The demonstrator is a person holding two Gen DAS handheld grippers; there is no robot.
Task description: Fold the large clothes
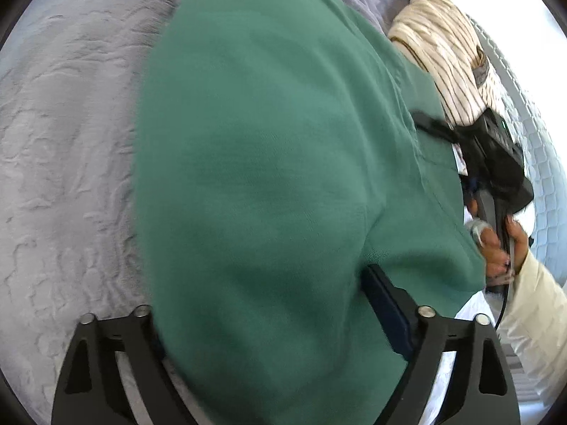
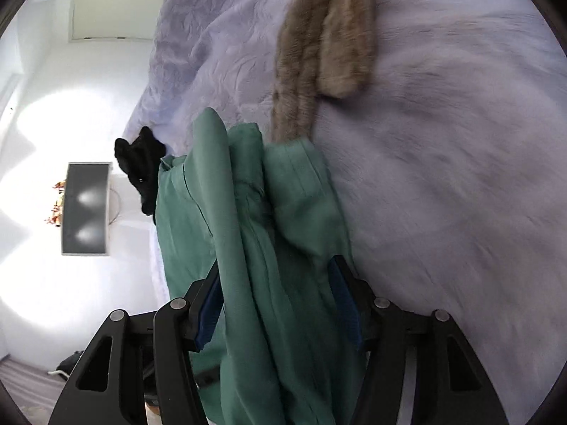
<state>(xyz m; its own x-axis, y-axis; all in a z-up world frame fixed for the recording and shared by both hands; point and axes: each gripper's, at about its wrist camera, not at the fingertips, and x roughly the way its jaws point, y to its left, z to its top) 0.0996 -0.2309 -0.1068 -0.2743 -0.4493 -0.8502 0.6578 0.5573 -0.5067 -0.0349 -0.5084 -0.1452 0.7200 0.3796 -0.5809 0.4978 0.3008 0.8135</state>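
We have a large green fleece sweatshirt [image 1: 269,163] lifted over a pale lavender textured bedspread [image 1: 63,148], both tools gripping it. Left gripper [image 1: 283,336]: jaws spread fairly wide with a thick bunch of the green cloth filling the gap; only one blue pad [image 1: 384,310] shows, the other is buried under fabric, so we read it as holding the sweatshirt, though pad contact is partly hidden. Right gripper [image 2: 280,304]: jaws at medium width, clamped on a stack of several folded green layers [image 2: 255,248]; blue pads [image 2: 343,304] press in on both sides.

From the left wrist view, the right tool and the person's hand [image 1: 496,244] sit at the sweatshirt's far edge. A cream striped garment [image 1: 439,53] lies beyond the sweatshirt. From the right wrist view, a tan furry garment [image 2: 319,46] lies on the bedspread just past the sweatshirt's far end; a black cloth [image 2: 140,163] sits at its left side, off the bed edge.

Step, our judgement: mid-fold, the doubled sweatshirt being carried or swung over, not yet laid flat. Frames are motion-blurred.

Next move likely calls for lowering the sweatshirt onto bare bedspread, clear of the tan furry garment, keeping the two held edges level so the layers stay aligned, then letting go and smoothing. Risk: the thick bundle slipping or bunching unevenly.
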